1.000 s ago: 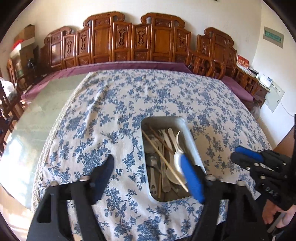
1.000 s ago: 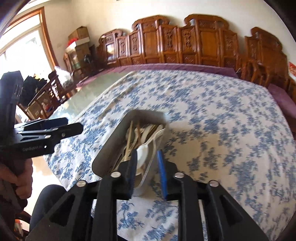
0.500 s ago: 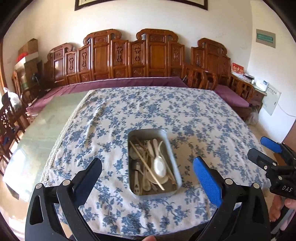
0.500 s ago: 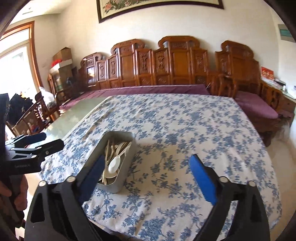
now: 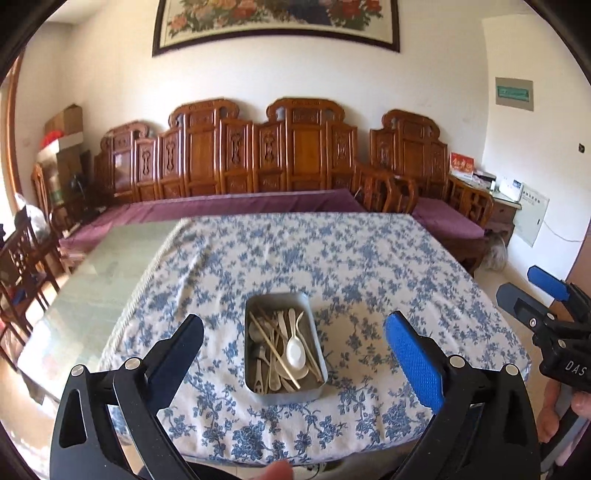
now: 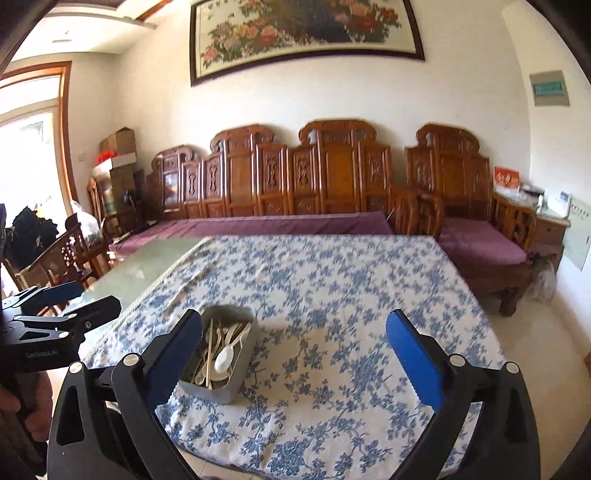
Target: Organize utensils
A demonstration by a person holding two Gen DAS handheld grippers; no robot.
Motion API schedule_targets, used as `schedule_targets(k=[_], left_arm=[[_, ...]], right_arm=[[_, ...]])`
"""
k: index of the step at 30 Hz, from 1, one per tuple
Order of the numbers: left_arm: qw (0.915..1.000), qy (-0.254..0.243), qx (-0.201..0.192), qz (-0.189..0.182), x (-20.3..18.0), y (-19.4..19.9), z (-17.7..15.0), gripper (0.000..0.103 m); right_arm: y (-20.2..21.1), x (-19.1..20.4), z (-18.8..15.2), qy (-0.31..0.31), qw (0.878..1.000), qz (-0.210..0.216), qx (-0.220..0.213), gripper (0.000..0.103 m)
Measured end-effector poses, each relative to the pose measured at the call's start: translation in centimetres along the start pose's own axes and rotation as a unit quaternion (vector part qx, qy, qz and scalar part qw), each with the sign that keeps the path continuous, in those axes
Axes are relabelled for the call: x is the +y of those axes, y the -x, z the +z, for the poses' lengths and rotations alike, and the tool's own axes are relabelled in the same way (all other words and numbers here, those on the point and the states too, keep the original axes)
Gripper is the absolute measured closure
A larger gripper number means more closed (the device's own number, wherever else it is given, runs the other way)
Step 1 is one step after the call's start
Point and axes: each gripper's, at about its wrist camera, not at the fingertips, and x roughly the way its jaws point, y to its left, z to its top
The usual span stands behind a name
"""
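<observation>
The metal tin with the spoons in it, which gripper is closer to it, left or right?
Left, though only slightly. The left gripper faces the metal tin head-on, the tin centred between its open jaws. The right gripper sits off to the tin's right, so the tin shows by its left finger.

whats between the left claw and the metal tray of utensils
Nothing but bare flowered tablecloth. In the left wrist view the left claw hangs open short of the metal tray, with no object between them.

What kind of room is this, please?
Probably a home living or dining room: carved wooden benches along the wall, a floral painting above, and a table with a blue-flowered tablecloth.
</observation>
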Motion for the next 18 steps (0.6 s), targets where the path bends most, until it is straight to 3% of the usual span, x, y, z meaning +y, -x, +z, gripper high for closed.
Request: schedule_targets(k=[7, 18], left_arm=[[0.9998, -0.006, -0.019, 0.004, -0.7, 2.6, 0.6, 0.008], [0.9994, -0.004, -0.034, 0.007, -0.8, 3.8, 0.9, 0.008]], right_arm=[[2.9, 0.3, 0.8, 0.001, 0.999, 0.003, -0.033, 0.003], [3.8, 0.6, 1.0, 0.003, 0.999, -0.007, -0.041, 0.003]])
